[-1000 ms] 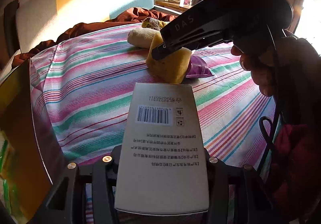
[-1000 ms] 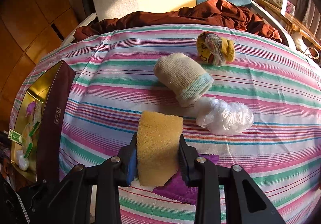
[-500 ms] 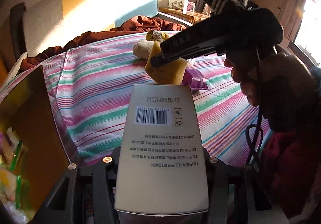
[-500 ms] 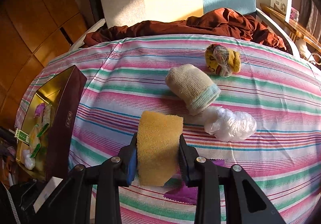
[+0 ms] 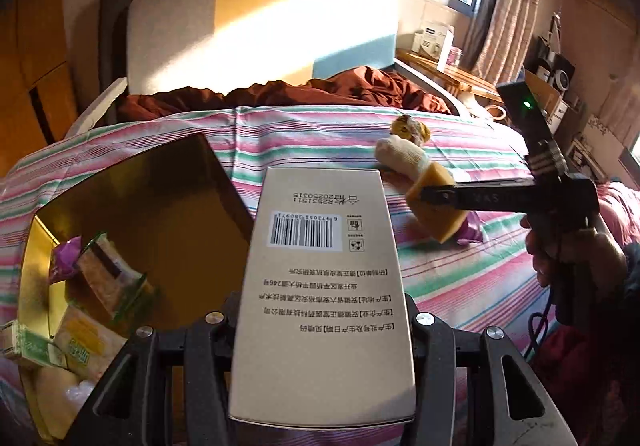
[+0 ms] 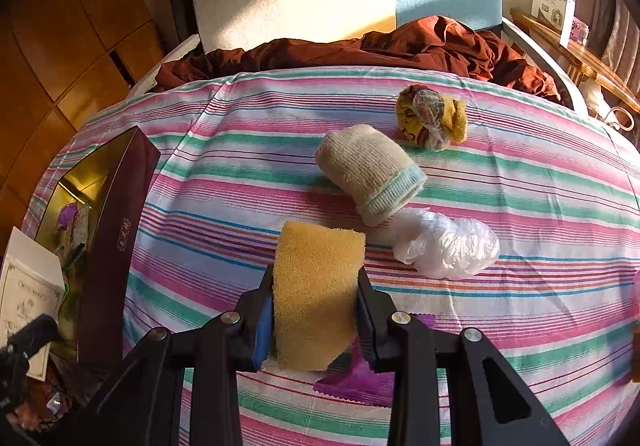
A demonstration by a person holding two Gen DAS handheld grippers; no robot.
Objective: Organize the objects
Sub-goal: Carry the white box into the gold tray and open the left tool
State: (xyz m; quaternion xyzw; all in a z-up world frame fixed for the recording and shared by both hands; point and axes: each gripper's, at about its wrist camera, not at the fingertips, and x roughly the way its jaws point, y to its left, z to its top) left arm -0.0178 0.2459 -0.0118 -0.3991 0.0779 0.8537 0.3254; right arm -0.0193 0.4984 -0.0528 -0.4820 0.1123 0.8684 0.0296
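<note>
My right gripper [image 6: 316, 310] pinches a porous yellow sponge [image 6: 318, 286]; my left gripper [image 5: 324, 326] clamps a flat carton [image 5: 324, 286] above the gold-lined box [image 5: 168, 206] of snack packets [image 5: 108, 274]

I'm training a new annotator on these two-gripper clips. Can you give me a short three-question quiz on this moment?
1. True or false: the right gripper is shut on the yellow sponge.
2. What does the left gripper hold? A) rolled sock B) grey carton C) plastic bag
3. Which item lies on the striped sheet between the rolled sock and the sponge's right side?

Key
1. True.
2. B, the grey carton with a barcode.
3. The crumpled clear plastic bag.
</note>
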